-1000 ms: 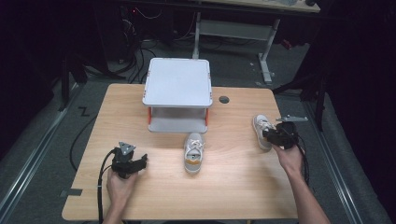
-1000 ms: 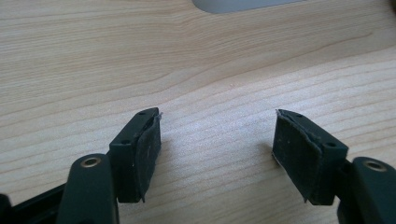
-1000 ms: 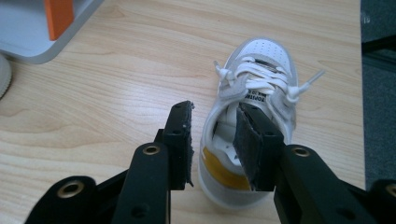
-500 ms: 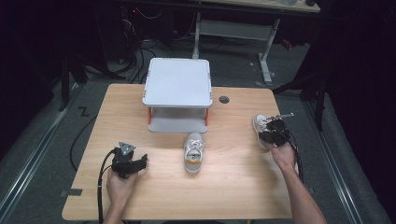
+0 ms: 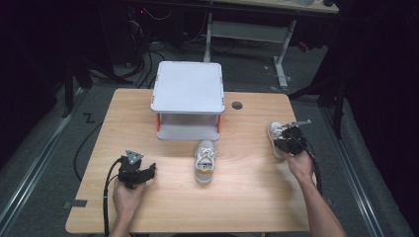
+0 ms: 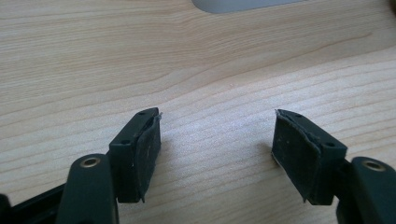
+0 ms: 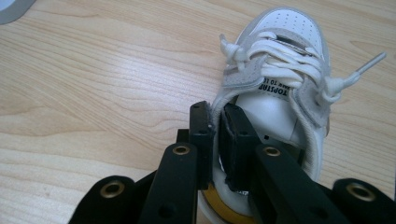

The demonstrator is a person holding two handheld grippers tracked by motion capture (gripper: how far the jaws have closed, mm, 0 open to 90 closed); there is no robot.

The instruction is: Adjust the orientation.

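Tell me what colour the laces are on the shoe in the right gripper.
White laces, clearest in the right gripper view.

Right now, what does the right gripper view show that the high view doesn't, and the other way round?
Right gripper view: the right tool pinches the white shoe's collar wall, one pad inside; its jaws have just been closing. High view: a second shoe mid-table, the grey two-tier shelf, and the left tool resting apart. Both: the wooden table and the gripped shoe.
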